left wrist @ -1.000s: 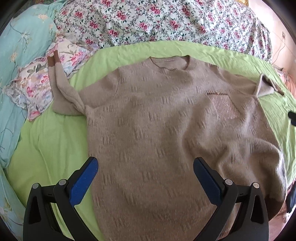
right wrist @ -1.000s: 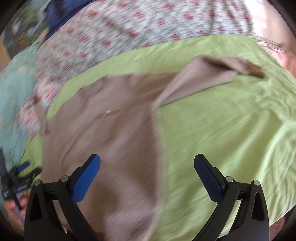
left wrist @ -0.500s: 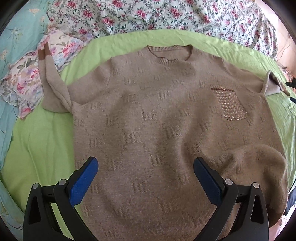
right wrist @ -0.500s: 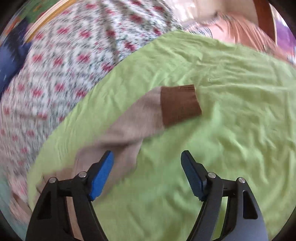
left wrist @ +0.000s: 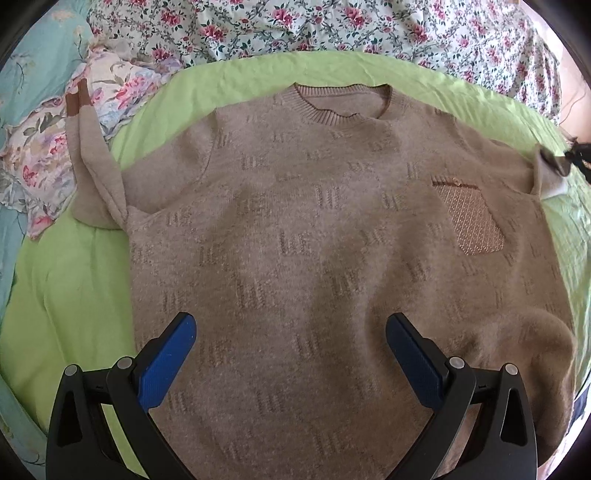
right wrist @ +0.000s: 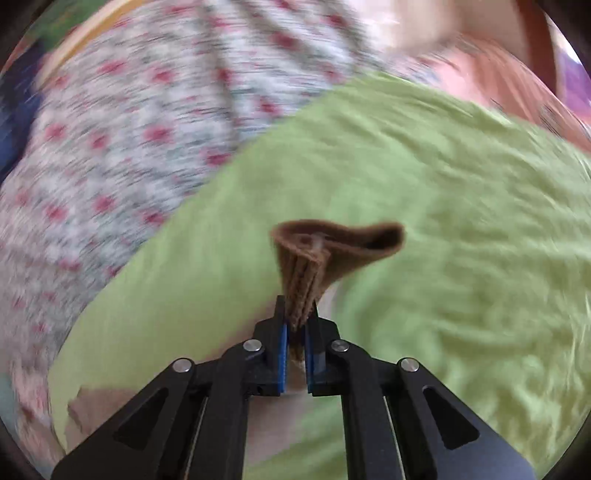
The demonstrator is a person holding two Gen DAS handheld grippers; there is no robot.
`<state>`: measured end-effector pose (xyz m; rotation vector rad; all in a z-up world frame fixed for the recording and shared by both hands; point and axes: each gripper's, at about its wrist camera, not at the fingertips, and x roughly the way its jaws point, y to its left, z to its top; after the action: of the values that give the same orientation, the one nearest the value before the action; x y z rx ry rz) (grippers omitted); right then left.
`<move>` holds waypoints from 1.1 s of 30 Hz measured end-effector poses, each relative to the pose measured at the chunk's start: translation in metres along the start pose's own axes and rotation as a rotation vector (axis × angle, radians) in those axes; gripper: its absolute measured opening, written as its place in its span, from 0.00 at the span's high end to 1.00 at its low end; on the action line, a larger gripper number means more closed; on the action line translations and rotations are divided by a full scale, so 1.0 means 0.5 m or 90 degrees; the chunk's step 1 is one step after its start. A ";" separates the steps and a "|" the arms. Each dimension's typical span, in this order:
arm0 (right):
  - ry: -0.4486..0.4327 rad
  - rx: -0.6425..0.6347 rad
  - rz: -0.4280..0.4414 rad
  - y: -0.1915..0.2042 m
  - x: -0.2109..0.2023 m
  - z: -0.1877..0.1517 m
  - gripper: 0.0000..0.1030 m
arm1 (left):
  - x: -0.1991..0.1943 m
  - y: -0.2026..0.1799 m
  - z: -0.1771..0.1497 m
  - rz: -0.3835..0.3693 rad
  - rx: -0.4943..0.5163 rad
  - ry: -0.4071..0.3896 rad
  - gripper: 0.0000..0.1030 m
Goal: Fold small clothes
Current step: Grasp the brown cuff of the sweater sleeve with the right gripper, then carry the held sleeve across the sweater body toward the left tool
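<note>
A tan knit sweater (left wrist: 314, 240) lies face up on a green sheet (left wrist: 66, 295), collar far, a patterned chest pocket (left wrist: 472, 221) at the right. Its left sleeve (left wrist: 92, 147) is bent upward, brown cuff on a floral pillow. My left gripper (left wrist: 290, 354) is open and empty, hovering over the sweater's lower body. My right gripper (right wrist: 295, 325) is shut on the right sleeve's brown cuff (right wrist: 325, 251) and holds it above the sheet; it also shows at the far right of the left wrist view (left wrist: 576, 153).
A floral quilt (left wrist: 332, 26) lies bunched beyond the sheet. A floral pillow (left wrist: 44, 155) and teal bedding (left wrist: 33, 55) lie at the left. Pink fabric (right wrist: 509, 85) lies past the sheet's far right edge.
My right gripper moved onto the right sleeve's brown cuff, shut on it and lifted it. My left gripper stayed open and shifted a little over the sweater.
</note>
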<state>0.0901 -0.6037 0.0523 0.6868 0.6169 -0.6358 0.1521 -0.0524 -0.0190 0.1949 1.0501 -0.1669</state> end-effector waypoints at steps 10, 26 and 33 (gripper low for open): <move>0.138 -0.236 0.292 0.416 -0.045 -0.206 0.92 | -0.023 0.014 -0.011 -0.038 -0.018 -0.022 0.00; 0.390 -0.389 0.472 0.759 0.026 -0.617 0.92 | 0.003 0.093 -0.024 -0.073 -0.072 -0.023 0.00; 0.450 -0.333 0.462 0.741 0.074 -0.642 0.54 | 0.064 0.118 0.035 -0.165 -0.112 -0.015 0.00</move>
<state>0.2777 -0.1573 -0.0323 0.5707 1.0565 0.4690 0.1961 -0.0007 -0.0336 -0.1026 1.0581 -0.3086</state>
